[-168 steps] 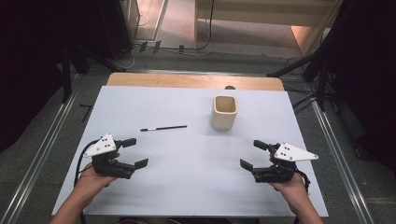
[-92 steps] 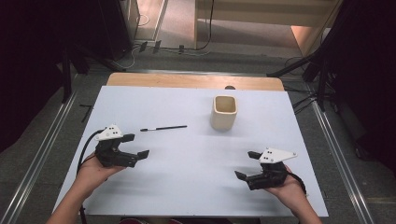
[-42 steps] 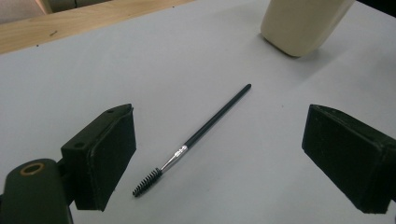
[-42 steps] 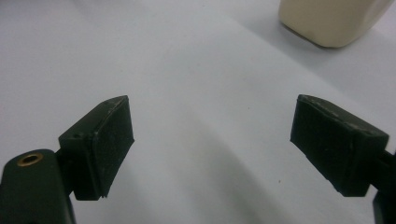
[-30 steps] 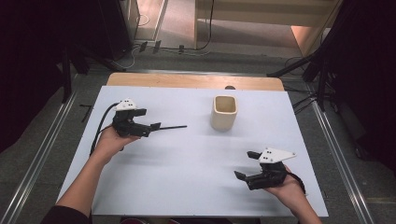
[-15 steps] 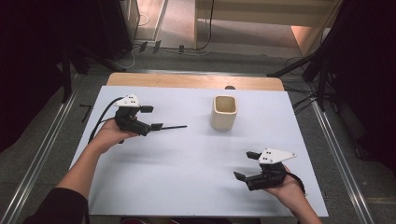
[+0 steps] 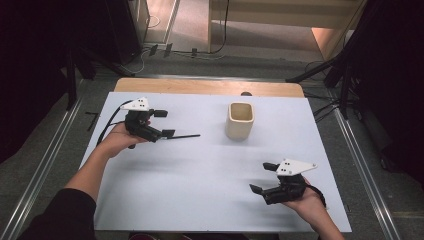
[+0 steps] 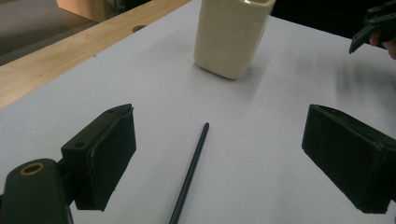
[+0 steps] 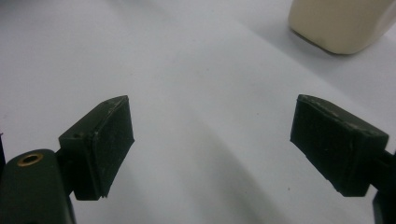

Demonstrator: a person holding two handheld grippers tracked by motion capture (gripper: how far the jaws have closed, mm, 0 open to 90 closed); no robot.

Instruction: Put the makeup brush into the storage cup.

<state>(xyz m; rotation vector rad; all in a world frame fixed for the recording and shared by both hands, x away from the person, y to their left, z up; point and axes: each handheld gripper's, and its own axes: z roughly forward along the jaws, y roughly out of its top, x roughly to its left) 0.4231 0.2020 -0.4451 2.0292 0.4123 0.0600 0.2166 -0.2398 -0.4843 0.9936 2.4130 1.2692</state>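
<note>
A thin black stick (image 7: 182, 135) (image 8: 189, 173) lies flat on the white table (image 7: 200, 190). My left gripper (image 7: 164, 123) (image 8: 219, 163) is open over the stick's left end, its jaws wide apart on either side, touching nothing. A cream square cup (image 7: 240, 120) (image 8: 231, 35) (image 9: 341, 23) stands upright to the right of the stick. My right gripper (image 7: 262, 177) (image 9: 212, 149) rests open near the table's front right, with bare table between its jaws.
A wooden strip (image 7: 210, 86) runs along the table's far edge. Metal rails (image 7: 45, 160) flank the table on both sides. Cables and dark stands (image 7: 165, 47) sit on the floor beyond.
My left gripper has travelled from the front left up to the stick and now straddles its left end. The right gripper dropped slightly toward the front edge, then stayed still.
</note>
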